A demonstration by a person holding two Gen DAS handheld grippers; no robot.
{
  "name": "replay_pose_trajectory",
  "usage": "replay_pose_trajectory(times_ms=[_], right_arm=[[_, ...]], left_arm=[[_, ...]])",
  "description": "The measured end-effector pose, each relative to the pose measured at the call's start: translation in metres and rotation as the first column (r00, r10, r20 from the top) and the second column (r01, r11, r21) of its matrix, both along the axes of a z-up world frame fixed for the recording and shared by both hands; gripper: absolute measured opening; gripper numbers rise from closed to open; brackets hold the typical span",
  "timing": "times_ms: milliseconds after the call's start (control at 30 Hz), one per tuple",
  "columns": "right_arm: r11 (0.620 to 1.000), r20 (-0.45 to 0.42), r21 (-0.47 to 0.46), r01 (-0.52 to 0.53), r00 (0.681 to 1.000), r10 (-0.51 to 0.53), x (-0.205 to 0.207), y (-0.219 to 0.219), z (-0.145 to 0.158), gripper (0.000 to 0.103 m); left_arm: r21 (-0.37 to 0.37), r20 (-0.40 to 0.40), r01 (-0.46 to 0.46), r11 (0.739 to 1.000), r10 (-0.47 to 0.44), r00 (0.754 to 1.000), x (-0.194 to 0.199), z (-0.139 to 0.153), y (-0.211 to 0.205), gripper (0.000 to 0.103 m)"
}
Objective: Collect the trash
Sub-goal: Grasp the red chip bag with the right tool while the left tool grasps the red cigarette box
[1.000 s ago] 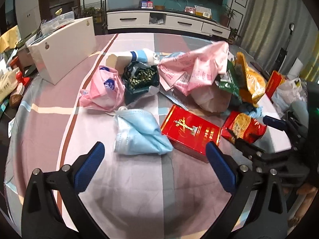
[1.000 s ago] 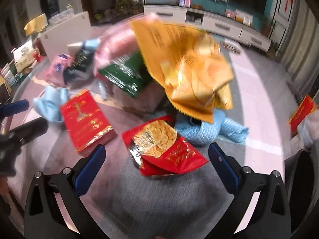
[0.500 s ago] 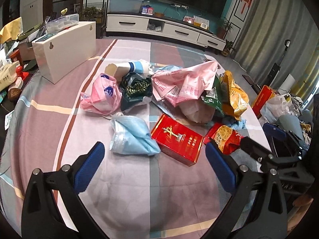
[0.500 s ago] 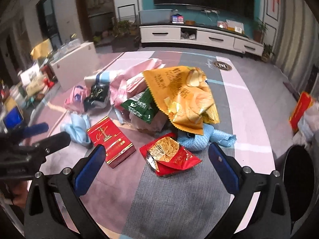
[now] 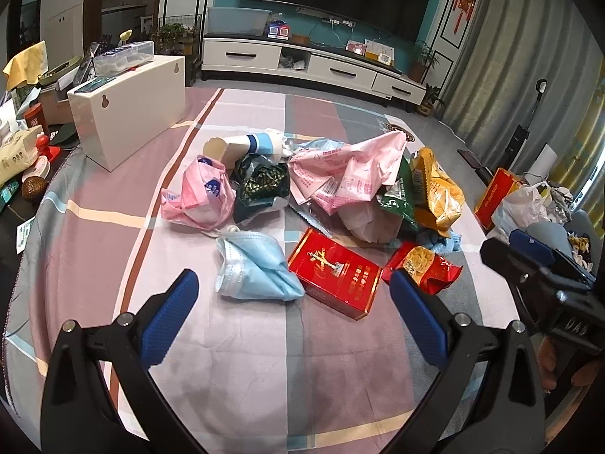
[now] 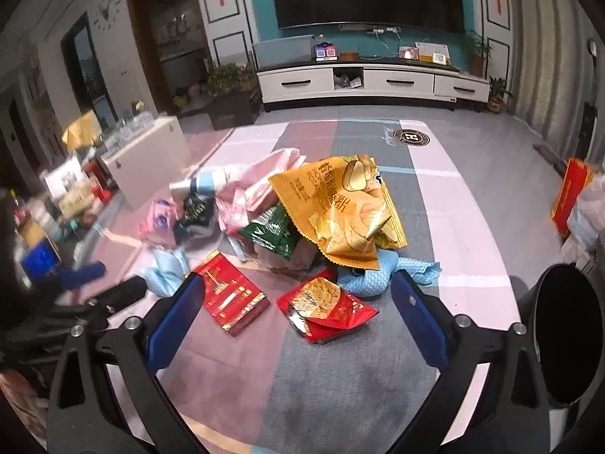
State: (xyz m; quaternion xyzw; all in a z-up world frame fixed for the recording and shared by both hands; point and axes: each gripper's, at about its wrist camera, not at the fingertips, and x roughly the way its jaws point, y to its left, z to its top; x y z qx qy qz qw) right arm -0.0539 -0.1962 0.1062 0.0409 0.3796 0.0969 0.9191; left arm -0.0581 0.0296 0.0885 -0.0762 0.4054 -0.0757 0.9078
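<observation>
Striped cloth in pink, grey and cream covers the bench (image 5: 94, 234), and on it a heap of trash is spread. Nearest the left hand-held gripper (image 5: 291, 314) a crumpled blue face mask (image 5: 253, 265) is seen, touching a red carton (image 5: 334, 272) just to its right. Beyond these lie a pink plastic bag (image 5: 200, 196), a dark green wrapper (image 5: 261, 185), a paper cup (image 5: 245, 145) on its side, and a large pink bag (image 5: 348, 174). A yellow chip bag (image 6: 344, 208) is propped over a green packet (image 6: 274, 232) and a blue cloth (image 6: 378, 272). A red snack packet (image 6: 325, 308) lies in front of the right hand-held gripper (image 6: 298, 317) (its torn end faces the camera). A black bin (image 6: 563, 336) stands at the right edge of the right wrist view, off the bench. A white box (image 5: 128, 109) rests at the far left of the bench.

Both hand-held grippers are held wide apart above the cloth, with nothing between the blue pads (image 5: 170, 317) of either one. The right hand-held gripper is also seen from the left wrist view, at the bench's right edge.
</observation>
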Motion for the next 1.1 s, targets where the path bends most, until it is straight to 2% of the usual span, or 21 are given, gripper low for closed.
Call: replay_pose_trajectory(times_ms=[100, 333, 467, 567, 700, 833, 933, 1100], right_arm=[[1.000, 0.003, 0.001, 0.004, 1.000, -0.004, -0.003, 0.001, 0.001, 0.092], [1.000, -0.018, 0.022, 0.013, 1.000, -0.012, 0.005, 0.000, -0.010, 0.077], [1.000, -0.035, 0.023, 0.011, 0.999, -0.011, 0.010, -0.002, -0.018, 0.068], [1.000, -0.045, 0.021, 0.017, 0.999, -0.016, 0.011, -0.008, -0.022, 0.068], [0.997, -0.065, 0.063, 0.035, 0.997, -0.031, 0.014, -0.017, -0.019, 0.068], [0.995, -0.079, 0.088, 0.044, 0.996, -0.037, 0.024, -0.023, -0.015, 0.068], [0.992, -0.120, 0.094, 0.088, 0.990, -0.077, 0.033, -0.029, -0.028, 0.068], [0.989, -0.182, 0.096, 0.112, 0.979, -0.093, 0.040, -0.033, -0.055, 0.067]], left_arm=[[-0.006, -0.001, -0.002, 1.000, 0.002, 1.000, 0.000, -0.001, 0.001, 0.100], [-0.030, -0.008, -0.013, 0.999, 0.013, 1.000, 0.005, -0.007, 0.002, 0.100], [-0.065, -0.045, -0.012, 0.998, 0.009, 0.999, 0.010, -0.015, 0.004, 0.094], [-0.076, -0.053, -0.009, 0.997, 0.005, 0.999, 0.011, -0.018, 0.002, 0.093], [-0.082, -0.056, -0.003, 0.997, -0.001, 0.998, 0.014, -0.022, 0.001, 0.092], [-0.134, -0.088, -0.002, 0.991, -0.010, 0.996, 0.021, -0.030, 0.002, 0.088], [-0.183, -0.122, 0.002, 0.983, -0.025, 0.992, 0.028, -0.041, 0.000, 0.083], [-0.185, -0.156, 0.001, 0.983, -0.031, 0.987, 0.042, -0.059, -0.011, 0.082]])
